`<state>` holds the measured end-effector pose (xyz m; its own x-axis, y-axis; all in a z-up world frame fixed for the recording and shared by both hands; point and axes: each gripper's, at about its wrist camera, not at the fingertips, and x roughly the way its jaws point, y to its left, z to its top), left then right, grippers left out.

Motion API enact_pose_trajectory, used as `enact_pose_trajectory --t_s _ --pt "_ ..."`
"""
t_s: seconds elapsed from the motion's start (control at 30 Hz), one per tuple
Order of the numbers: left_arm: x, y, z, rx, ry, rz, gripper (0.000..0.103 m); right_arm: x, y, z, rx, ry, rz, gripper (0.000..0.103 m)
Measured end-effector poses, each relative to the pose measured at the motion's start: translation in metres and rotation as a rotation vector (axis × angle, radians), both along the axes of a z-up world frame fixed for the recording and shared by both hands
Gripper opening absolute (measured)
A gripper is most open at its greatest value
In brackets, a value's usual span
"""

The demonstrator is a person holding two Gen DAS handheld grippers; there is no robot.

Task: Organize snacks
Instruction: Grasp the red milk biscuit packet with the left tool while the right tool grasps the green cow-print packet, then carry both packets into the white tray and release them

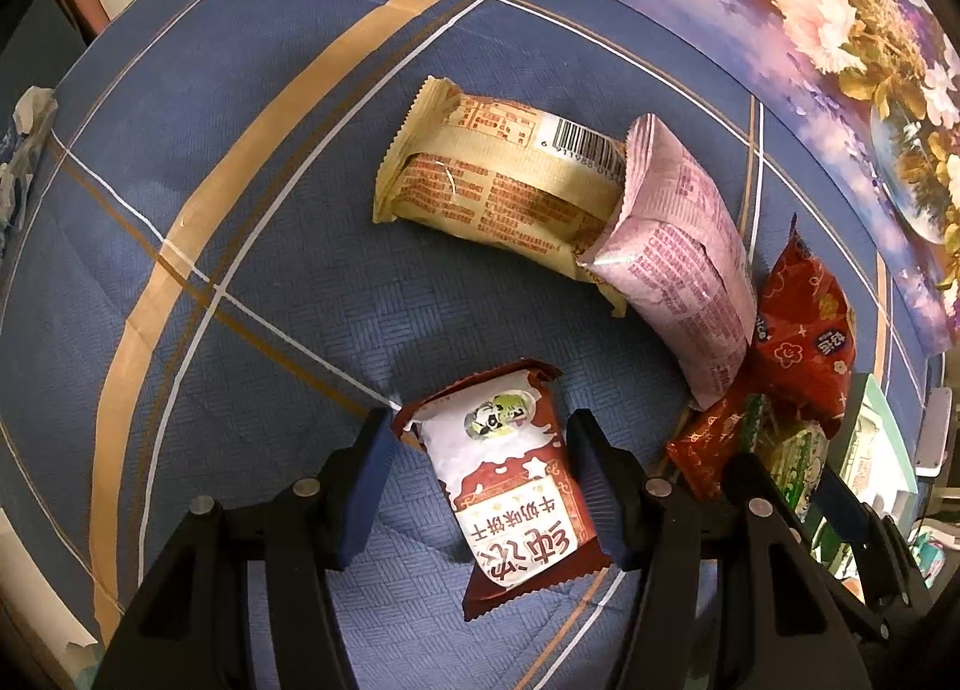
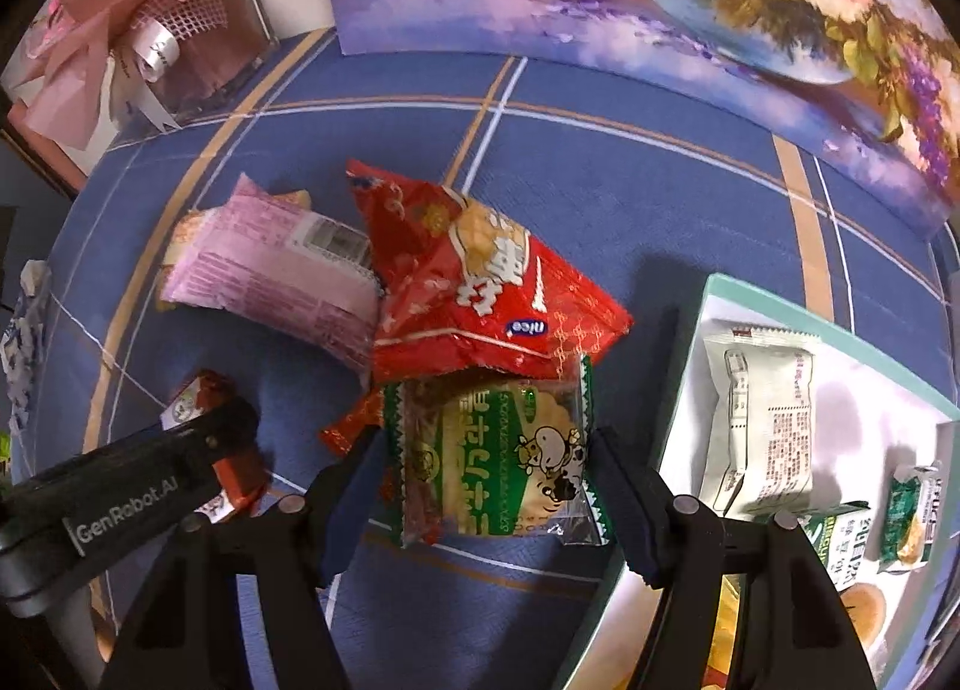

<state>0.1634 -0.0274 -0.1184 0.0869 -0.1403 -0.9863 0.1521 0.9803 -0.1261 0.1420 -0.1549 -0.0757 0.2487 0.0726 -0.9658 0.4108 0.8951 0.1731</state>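
A brown-and-white milk biscuit packet lies tilted on the blue checked cloth. My left gripper points straight down over it, and its pads touch the packet's two sides. In the right wrist view a green cow-print biscuit packet sits between the fingers of my right gripper, both pads against its wrapper edges. A red snack bag partly overlaps it from behind. A pink packet and a beige packet lie further back, overlapping.
A white box with a teal rim at the right holds a white packet and green packets. A flower painting leans along the back. At the back left stands a pink-ribboned gift box.
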Motion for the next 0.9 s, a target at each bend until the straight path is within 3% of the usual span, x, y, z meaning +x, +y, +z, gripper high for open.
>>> enact_pose_trajectory --t_s 0.1,0.23,0.27,0.37,0.9 --pt "-0.003 -0.005 -0.001 0.023 -0.014 -0.005 0.061 0.002 0.004 -0.003 -0.017 0.003 0.013 0.069" --pt "-0.005 -0.007 -0.001 0.027 -0.016 -0.011 0.06 0.002 0.003 -0.001 -0.016 -0.008 0.008 0.06" --pt "-0.006 -0.007 -0.001 0.022 -0.017 -0.013 0.055 0.002 0.002 -0.001 -0.01 -0.011 0.006 0.059" --pt "-0.007 -0.009 0.003 -0.006 -0.017 -0.009 0.048 -0.001 0.001 0.002 -0.019 -0.011 0.007 0.058" --pt "-0.019 -0.01 0.058 -0.077 -0.111 -0.049 0.046 -0.041 -0.015 0.051 0.029 -0.07 -0.071 0.057"
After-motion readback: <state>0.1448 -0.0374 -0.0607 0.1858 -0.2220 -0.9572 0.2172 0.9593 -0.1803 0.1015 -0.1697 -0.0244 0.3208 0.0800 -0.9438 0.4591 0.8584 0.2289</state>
